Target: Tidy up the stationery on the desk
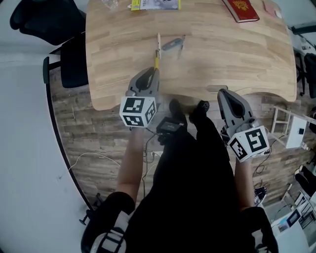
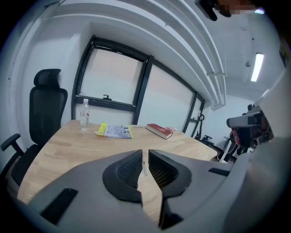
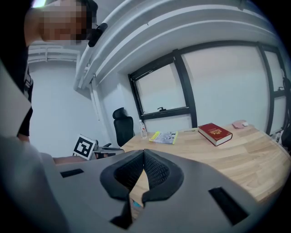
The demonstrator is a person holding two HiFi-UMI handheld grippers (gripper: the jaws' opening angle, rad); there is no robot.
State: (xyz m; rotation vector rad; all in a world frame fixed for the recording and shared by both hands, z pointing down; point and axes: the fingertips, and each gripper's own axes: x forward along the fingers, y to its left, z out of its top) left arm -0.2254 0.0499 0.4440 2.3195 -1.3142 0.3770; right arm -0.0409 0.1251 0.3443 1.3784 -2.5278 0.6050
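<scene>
Left tool narrow, almost closed, empty; right tool closed, empty; both at the table's six o'clock edge; pen at the left tool's twelve o'clock

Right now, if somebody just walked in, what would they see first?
Probably the left gripper and right gripper, jaws shut, by the desk's near edge, each with a checkered cube. Next the red book at the far right corner, then the pens lying mid-desk.
</scene>
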